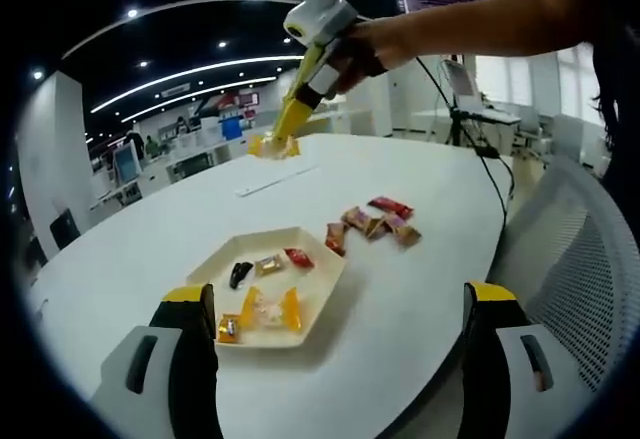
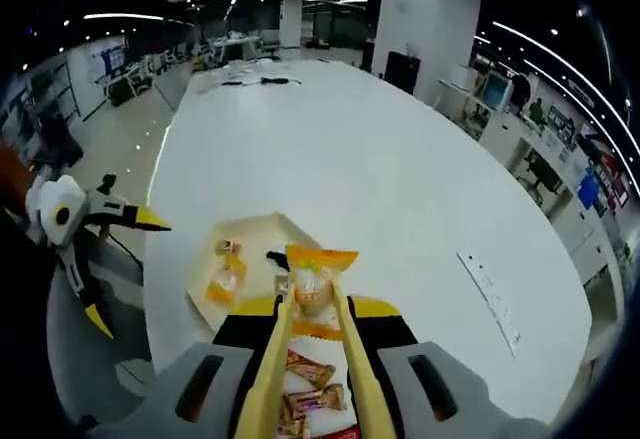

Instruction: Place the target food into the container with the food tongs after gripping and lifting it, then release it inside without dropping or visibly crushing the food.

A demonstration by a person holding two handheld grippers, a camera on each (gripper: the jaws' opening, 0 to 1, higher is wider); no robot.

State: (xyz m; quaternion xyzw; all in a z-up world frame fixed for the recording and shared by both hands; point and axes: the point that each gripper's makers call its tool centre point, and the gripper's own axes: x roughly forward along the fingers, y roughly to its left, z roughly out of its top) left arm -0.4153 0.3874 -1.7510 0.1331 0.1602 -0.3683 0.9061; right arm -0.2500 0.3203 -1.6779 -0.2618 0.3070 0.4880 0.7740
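Yellow plastic food tongs [image 2: 312, 359], clamped in the right gripper [image 2: 312, 349], pinch an orange-wrapped snack [image 2: 318, 284] aloft, long axis toward 12 o'clock, above the cream hexagonal tray [image 2: 250, 234]. Loose red and brown sweets [image 1: 372, 224] lie on the white desk [image 1: 420, 299] at the tray's 3 o'clock. Left gripper [image 1: 340, 344] jaws gape empty

No legible text, labels or numbers on anything.

surface: white table [image 1: 420, 289]; on it: cream tray [image 1: 325, 294] | loose wrapped snacks [image 1: 372, 221] just beside | white strip [image 1: 272, 181] beyond
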